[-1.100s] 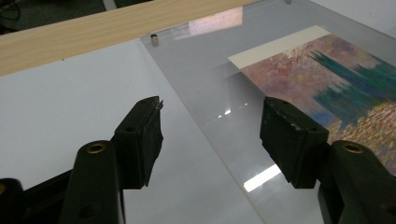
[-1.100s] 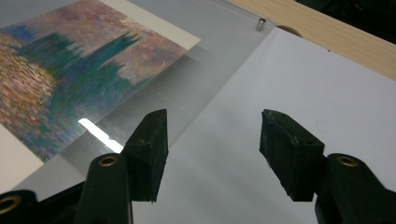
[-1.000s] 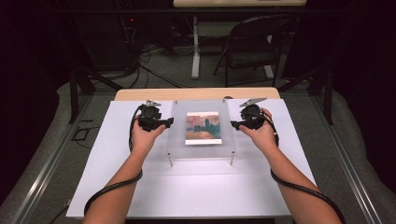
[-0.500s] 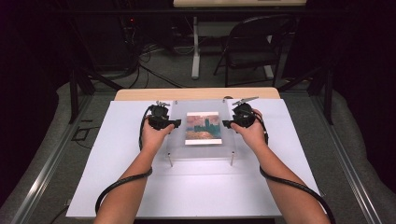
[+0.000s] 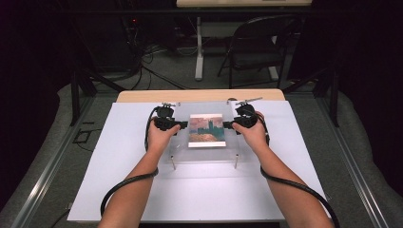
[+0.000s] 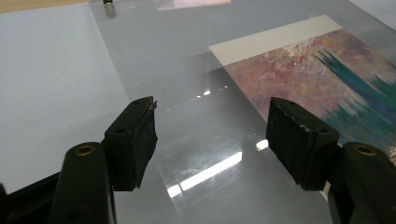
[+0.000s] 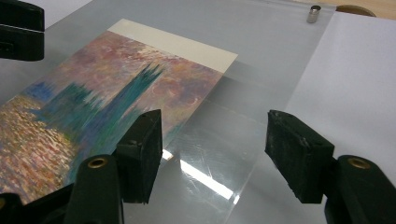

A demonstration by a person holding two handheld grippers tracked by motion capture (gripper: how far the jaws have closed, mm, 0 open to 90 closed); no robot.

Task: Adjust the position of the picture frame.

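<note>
Black padded jaws of the left gripper (image 6: 210, 135) stand wide apart with nothing pinched; they have just been opening, and the near left edge of the clear acrylic sheet (image 6: 196, 154) lies under the gap. The right gripper (image 7: 212, 154) matches it: jaws spread, lately widening, empty, straddling the sheet's right edge. Between the two tools, under the sheet, lies the rectangular art print of pink sky and teal towers (image 5: 206, 130), its cream margin just ahead of each set of jaws. Beyond, small metal standoff posts (image 7: 314, 13) hold the sheet's corners over the white table mat (image 5: 119, 142). Likely trouble: closing unevenly on slick acrylic could let one side slip, tilting the sheet, shifting the print, or scratching the surface
</note>
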